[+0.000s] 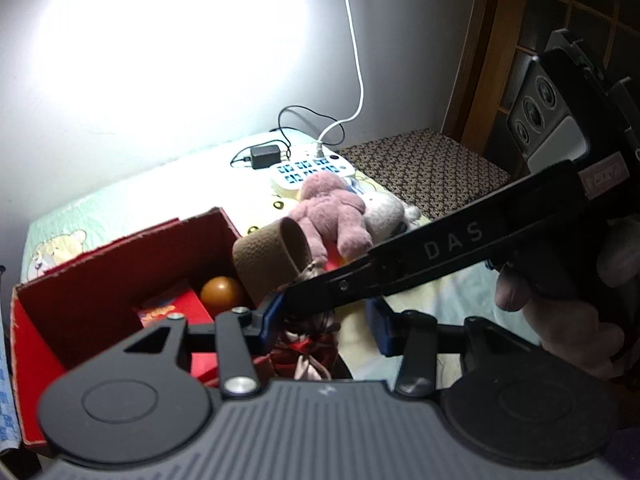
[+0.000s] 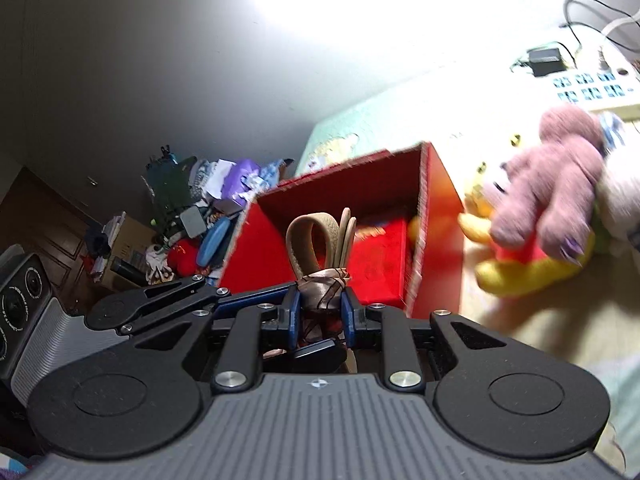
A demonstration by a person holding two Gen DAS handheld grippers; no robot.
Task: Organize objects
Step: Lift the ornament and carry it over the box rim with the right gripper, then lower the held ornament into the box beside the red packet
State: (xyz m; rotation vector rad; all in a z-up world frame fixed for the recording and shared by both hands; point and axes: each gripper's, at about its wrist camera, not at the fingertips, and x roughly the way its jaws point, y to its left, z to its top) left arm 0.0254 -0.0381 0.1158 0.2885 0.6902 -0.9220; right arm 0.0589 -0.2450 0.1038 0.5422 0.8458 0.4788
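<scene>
right claw (image 2: 319, 314) clamped on the scarf-tied belt bundle (image 2: 322, 248); loops stand upright | red box (image 2: 434, 184) open at twelve o'clock, just beyond | left claw (image 1: 322, 320) apart, beside the bundle

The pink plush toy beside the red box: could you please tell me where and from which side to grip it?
Probably one leg, from above on the box side: the pink plush toy lies with its narrow legs splayed toward the red box, while a white plush crowds its far side.
</scene>
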